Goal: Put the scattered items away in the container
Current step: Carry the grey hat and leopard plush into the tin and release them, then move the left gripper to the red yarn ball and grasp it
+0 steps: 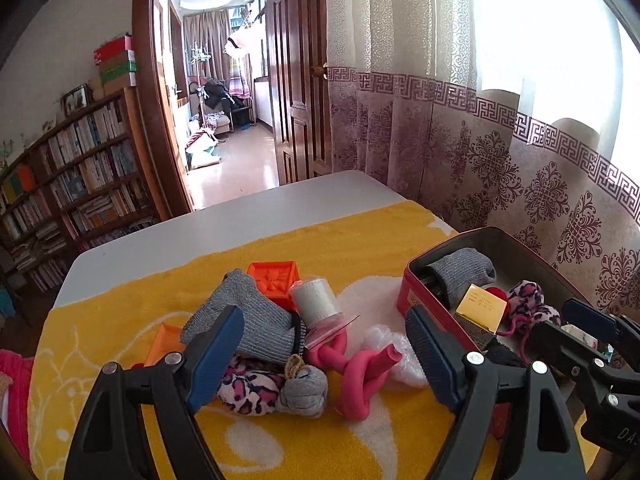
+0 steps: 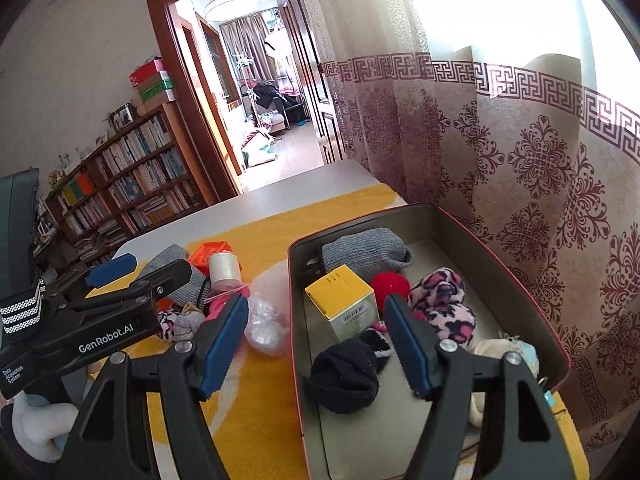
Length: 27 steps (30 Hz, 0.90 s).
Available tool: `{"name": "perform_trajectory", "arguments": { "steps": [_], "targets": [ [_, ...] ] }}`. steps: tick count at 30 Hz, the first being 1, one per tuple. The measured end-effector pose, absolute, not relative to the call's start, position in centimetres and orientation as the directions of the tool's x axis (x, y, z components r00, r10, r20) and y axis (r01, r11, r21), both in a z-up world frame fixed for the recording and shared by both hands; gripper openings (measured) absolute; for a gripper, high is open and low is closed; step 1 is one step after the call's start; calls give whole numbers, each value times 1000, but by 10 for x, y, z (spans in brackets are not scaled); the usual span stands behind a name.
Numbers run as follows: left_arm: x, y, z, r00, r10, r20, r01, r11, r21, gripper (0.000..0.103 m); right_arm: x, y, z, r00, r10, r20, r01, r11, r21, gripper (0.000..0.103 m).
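A red tin [image 2: 554, 344] with a grey inside stands on the yellow towel at the right. It holds a grey sock [image 2: 366, 254], a yellow box [image 2: 340, 294], a red ball [image 2: 390, 286], a pink leopard sock [image 2: 442, 304] and a black sock [image 2: 344, 376]. My right gripper [image 2: 316, 346] is open and empty above the tin's near left wall. My left gripper [image 1: 324, 354] is open and empty above a pile: a grey sock [image 1: 244, 312], a pink rubber loop [image 1: 360, 376], a leopard sock [image 1: 248, 390], a white spool [image 1: 314, 298] and an orange box [image 1: 274, 278].
The yellow towel [image 1: 300, 240] covers a white table [image 1: 224, 224]; the far strip is bare. A patterned curtain [image 2: 520, 160] hangs right behind the tin. A bookcase [image 1: 80, 176] and an open doorway [image 1: 224, 100] lie beyond the table. A clear plastic wad [image 2: 266, 326] lies left of the tin.
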<state>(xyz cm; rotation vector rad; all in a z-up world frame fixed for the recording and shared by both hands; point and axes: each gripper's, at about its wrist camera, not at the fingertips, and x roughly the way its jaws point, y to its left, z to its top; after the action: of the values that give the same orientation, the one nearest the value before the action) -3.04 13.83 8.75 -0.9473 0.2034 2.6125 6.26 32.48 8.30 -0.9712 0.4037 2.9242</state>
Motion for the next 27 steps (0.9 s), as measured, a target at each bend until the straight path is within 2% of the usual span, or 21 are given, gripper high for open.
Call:
{"name": "perform_trajectory", "arguments": {
  "steps": [10, 27],
  "targets": [
    [-42, 72, 75, -721, 209, -660, -268, -963, -13, 85, 46, 276, 75, -773, -109, -624, -28, -978, 205, 74],
    [-84, -55, 34, -677, 85, -731, 23, -990, -138, 85, 20, 211, 46, -695, -191, -693, 100, -980, 170, 74]
  ]
}}
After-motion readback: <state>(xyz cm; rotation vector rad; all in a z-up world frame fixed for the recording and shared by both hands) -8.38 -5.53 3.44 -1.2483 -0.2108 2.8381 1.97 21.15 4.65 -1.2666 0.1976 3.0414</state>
